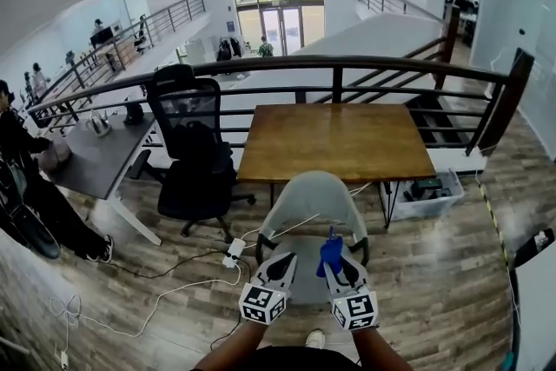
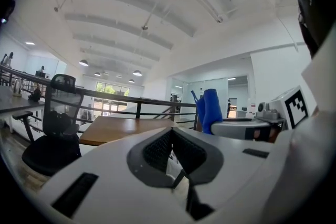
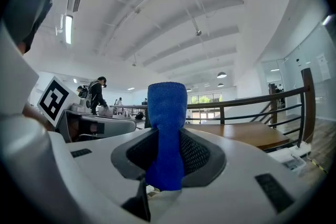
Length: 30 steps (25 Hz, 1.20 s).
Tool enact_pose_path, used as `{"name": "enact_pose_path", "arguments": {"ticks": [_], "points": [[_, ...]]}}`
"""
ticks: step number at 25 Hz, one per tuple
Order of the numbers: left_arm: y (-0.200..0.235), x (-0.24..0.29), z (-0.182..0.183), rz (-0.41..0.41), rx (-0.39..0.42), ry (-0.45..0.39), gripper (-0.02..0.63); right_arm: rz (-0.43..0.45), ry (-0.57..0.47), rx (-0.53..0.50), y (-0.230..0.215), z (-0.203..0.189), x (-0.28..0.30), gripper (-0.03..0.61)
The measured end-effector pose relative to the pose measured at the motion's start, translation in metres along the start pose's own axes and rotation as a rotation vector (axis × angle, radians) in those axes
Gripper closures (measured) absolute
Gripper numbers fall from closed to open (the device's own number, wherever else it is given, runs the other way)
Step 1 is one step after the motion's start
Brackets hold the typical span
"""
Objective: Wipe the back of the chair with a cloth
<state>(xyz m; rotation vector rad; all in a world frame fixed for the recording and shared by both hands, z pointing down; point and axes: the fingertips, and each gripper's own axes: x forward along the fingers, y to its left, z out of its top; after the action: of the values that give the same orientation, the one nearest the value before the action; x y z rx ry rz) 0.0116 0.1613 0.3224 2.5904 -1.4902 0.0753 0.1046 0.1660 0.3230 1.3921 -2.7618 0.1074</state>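
Fingers (image 3: 197, 157) of the right gripper (image 3: 167, 157) are clamped on a blue cloth (image 3: 167, 128), which stands up between them as a narrow folded strip with its free end clear of everything in the right gripper view. In the head view that cloth (image 1: 330, 253) pokes out of the right gripper (image 1: 334, 263) over the light grey chair (image 1: 313, 191). Whether it touches the chair cannot be told from there. The chair's rounded back lies just beyond both grippers, on the side nearest the wooden desk (image 1: 334, 139).

Just beside it, the left gripper (image 1: 282, 267) is held level with the right one over the same chair. Its fingers (image 2: 157, 152) are pressed together at the tips with nothing between them, and the left gripper view looks past the left gripper (image 2: 172, 150) at the ceiling, the desk and the blue cloth to its right.

Farther out, a black office chair (image 1: 195, 152) stands to the left of the wooden desk, next to a dark grey desk (image 1: 95, 161). A dark railing (image 1: 347, 65) runs behind both. A white power strip (image 1: 233, 252) with trailing cables lies on the wooden floor (image 1: 434, 274) left of the grey chair, and a clear storage bin (image 1: 426, 191) sits under the wooden desk's right end.
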Motion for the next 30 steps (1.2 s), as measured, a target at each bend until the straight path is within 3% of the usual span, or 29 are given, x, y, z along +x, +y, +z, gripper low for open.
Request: {"name": "enact_pose_path", "arguments": {"ticks": [10, 15, 24, 30], "points": [[0.027, 0.028, -0.006, 0.044, -0.026, 0.024, 0.609, 0.024, 0.006, 0.021, -0.026, -0.003, 0.042, 0.462], [0.054, 0.053, -0.01, 0.023, -0.037, 0.037, 0.609, 0.009, 0.029, 0.016, -0.036, -0.006, 0.076, 0.462], [0.136, 0.099, 0.013, -0.019, -0.022, 0.011, 0.609, -0.019, 0.058, -0.004, -0.034, -0.001, 0.163, 0.462], [0.188, 0.121, 0.004, -0.025, -0.032, 0.043, 0.609, -0.045, 0.109, -0.012, -0.033, -0.016, 0.21, 0.462]]}}
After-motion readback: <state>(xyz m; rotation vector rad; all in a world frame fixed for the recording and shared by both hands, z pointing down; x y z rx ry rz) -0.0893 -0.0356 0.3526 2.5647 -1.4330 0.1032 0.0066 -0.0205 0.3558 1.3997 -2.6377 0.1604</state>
